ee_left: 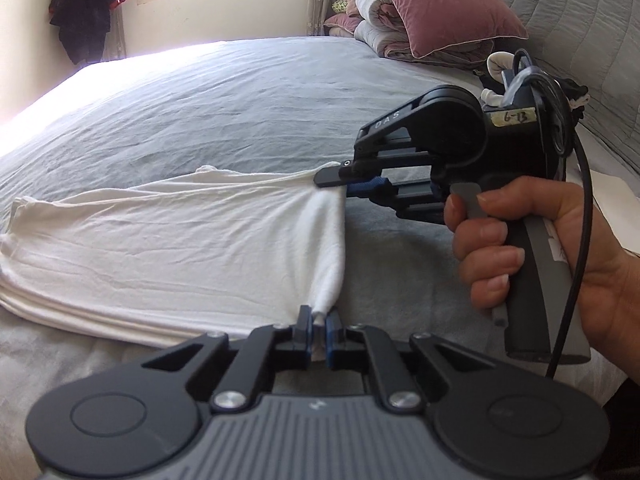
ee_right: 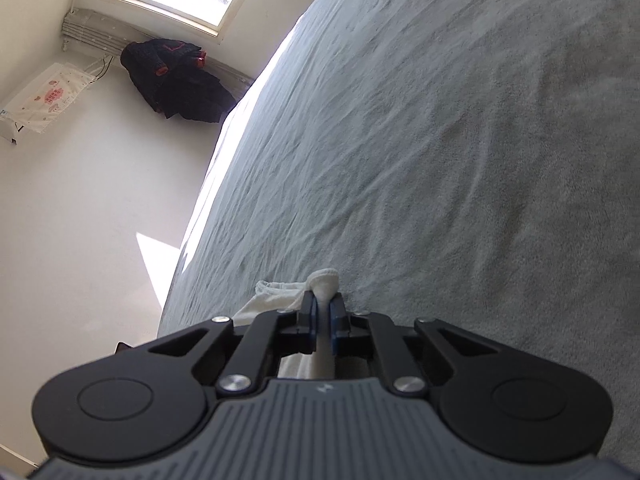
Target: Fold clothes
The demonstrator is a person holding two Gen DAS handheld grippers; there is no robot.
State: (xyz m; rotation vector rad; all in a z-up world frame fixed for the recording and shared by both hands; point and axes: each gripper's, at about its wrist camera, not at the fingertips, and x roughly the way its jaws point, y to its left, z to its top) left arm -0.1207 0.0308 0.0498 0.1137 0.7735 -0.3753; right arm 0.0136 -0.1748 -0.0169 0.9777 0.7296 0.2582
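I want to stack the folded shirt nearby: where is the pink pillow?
In the left wrist view, the pink pillow sits top right, leaning on folded quilts at the bed's far end.

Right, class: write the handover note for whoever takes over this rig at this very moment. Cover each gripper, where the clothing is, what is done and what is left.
Left gripper: shut on the near corner of the white garment.
Right gripper: shut on the far corner of the same edge, held by the person's right hand; the right wrist view confirms cloth pinched between its fingers.
Garment: spread on the grey bed sheet, its right edge lifted and taut between the two grippers, with stacked layers showing along its near edge.
Done: apparently folded at least once; both corners gripped.
Left: probably carry this edge across to the left, release, smooth flat.
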